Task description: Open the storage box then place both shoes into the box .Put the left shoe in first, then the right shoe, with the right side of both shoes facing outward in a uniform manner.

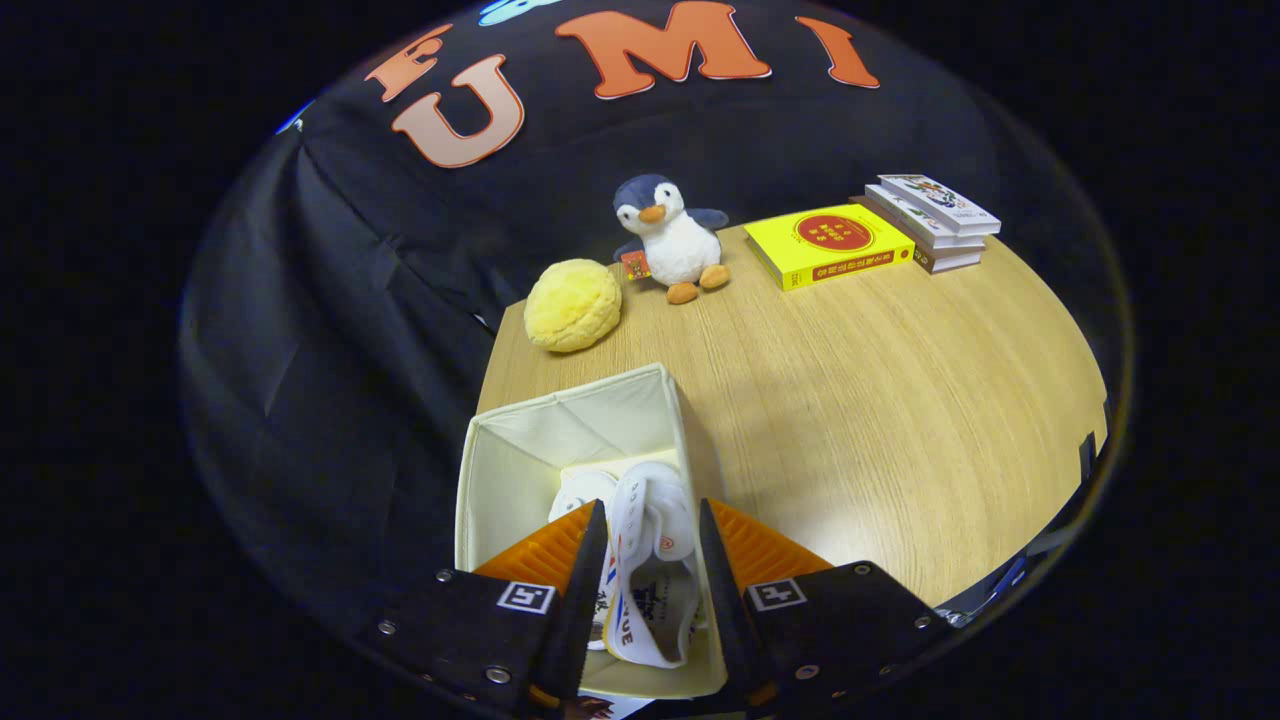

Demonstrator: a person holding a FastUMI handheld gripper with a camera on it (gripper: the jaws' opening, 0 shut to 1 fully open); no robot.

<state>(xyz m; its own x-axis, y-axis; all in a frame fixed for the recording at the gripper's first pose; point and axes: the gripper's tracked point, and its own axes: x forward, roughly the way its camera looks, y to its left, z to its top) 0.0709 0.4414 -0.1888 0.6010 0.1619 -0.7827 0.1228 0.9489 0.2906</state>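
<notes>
gripper [652, 560] clamped on shoe [650, 570] | shoe hangs directly over open box [520, 440] | long axis runs near-far | other shoe [582, 492] already inside, left

shoe [648, 590] strap shows letters "ue"; yellow book [828, 245] cover txt too small to read.

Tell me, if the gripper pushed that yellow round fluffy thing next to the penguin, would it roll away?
The yellow plush ball would probably wobble more than roll: it looks lumpy and a bit flattened where it sits on the table. Its fuzzy surface suggests it is soft, light and squashy. The gripper is busy anyway, its fingers either side of a white shoe over the storage box.
</notes>
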